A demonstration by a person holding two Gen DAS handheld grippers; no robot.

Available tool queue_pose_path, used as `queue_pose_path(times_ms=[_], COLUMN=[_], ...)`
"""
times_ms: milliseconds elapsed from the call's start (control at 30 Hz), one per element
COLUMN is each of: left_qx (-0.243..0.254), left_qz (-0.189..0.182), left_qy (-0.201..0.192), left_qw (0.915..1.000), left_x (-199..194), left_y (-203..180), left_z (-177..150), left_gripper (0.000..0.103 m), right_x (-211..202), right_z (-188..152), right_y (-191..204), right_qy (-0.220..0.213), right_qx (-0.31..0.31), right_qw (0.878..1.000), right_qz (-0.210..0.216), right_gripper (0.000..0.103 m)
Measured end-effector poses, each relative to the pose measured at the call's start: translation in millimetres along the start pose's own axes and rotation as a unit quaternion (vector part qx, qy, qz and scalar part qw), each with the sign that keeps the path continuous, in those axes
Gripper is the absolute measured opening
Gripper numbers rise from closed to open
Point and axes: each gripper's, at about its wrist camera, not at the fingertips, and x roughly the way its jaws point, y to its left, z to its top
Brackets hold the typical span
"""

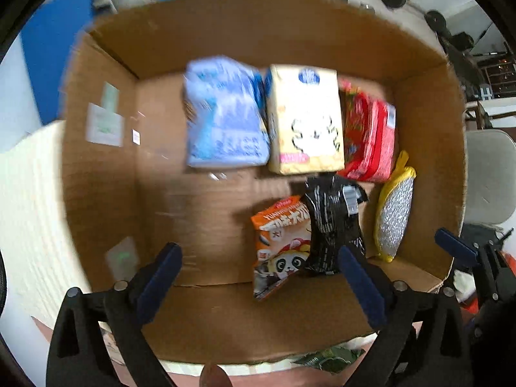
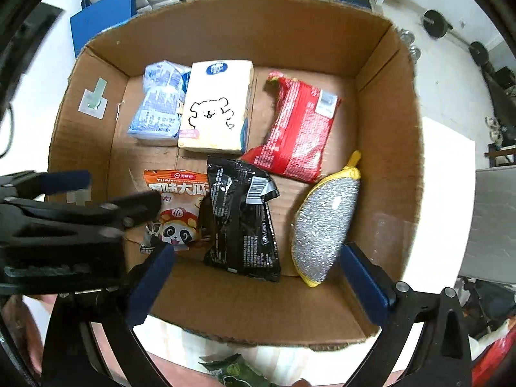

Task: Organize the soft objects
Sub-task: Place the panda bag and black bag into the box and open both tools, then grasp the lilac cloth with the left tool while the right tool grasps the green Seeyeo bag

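Both the left tool (image 1: 258, 285) and the right tool (image 2: 256, 282) are wide open and hold nothing above the box (image 2: 245, 32), so the green packet (image 2: 230, 369), at the bottom of the frame outside the box, could be missed.

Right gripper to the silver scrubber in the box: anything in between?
Nothing visible. The right gripper hangs open above the box's near wall, and the scrubber lies uncovered just beyond it, beside the black packet.
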Motion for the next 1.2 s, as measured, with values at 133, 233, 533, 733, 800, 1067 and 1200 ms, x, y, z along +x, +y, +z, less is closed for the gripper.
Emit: queue_pose_path(times_ms=[133, 233, 533, 733, 800, 1067, 1200], left_qx=[-0.011, -0.016, -0.01, 0.024, 0.047, 0.061, 0.071], left_qz=[0.007, 0.018, 0.035, 0.115, 0.162, 0.233, 0.244], left_qy=[-0.035, -0.053, -0.124, -0.186, -0.168, -0.07, -0.06], left_qw=[0.9993, 0.9983, 0.9915, 0.9755, 0.9713, 0.968, 0.9653], left_x=[-20.8, -35.0, -67.9, -73.8, -52.5, 40.9, 61.0], left_y=[0.1, 3.6, -6.5, 9.8, 18.8, 83.6, 101.3], left_z=[-7.0, -4.8, -48.2, -131.1, -155.2, -185.8, -176.5], left_gripper=[0.1, 0.1, 0.1, 0.1, 0.1, 0.1, 0.1], right_x=[-21.4, -36.5, -80.7, -82.1, -59.5, 56.6, 85.8], right_z=[-14.6, -20.4, -50.7, -129.5, -157.8, -235.9, -238.9], right_y=[4.9, -3.8, -0.3, 14.3, 25.8, 71.3, 76.8], right_qy=[-0.02, -0.026, -0.075, -0.055, -0.02, 0.108, 0.137], right_qx=[0.007, 0.016, 0.016, -0.031, -0.054, -0.122, -0.124], right_qw=[1.0, 0.999, 0.996, 0.996, 0.998, 0.984, 0.978], right_qz=[-0.003, 0.013, 0.042, 0.061, 0.032, -0.065, -0.095], right_gripper=[0.103, 0.103, 0.103, 0.103, 0.103, 0.103, 0.101])
